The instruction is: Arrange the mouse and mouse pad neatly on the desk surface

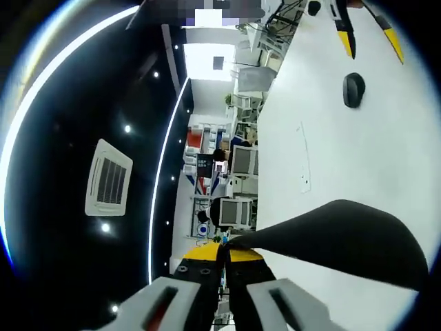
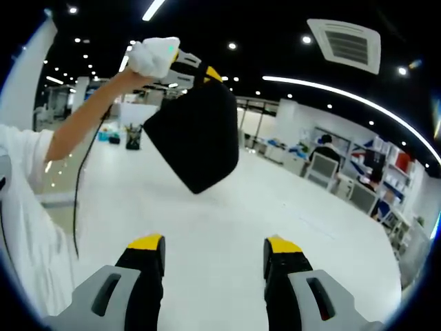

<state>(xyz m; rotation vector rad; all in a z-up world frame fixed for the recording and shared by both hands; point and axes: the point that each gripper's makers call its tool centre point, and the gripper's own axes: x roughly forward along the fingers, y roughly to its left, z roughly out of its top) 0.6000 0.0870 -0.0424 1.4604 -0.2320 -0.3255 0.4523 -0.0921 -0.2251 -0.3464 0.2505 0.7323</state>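
Observation:
A black mouse pad (image 1: 344,238) hangs in the air above the white desk (image 1: 324,138), pinched at one edge by my left gripper (image 1: 224,254), which is shut on it. In the right gripper view the same mouse pad (image 2: 196,138) dangles tilted from the left gripper (image 2: 189,69), held high by a gloved hand. The black mouse (image 1: 353,89) lies on the desk further off, just in front of the right gripper (image 1: 370,38), whose yellow-tipped jaws stand apart. Low over the desk (image 2: 227,221), my right gripper (image 2: 213,248) is open with nothing between its jaws.
A thin cable (image 2: 77,193) hangs from the raised arm, and a white sleeve (image 2: 21,207) is at the left. A dark pen holder (image 2: 133,138) stands far back on the desk. Chairs and monitors (image 2: 320,165) line the room behind.

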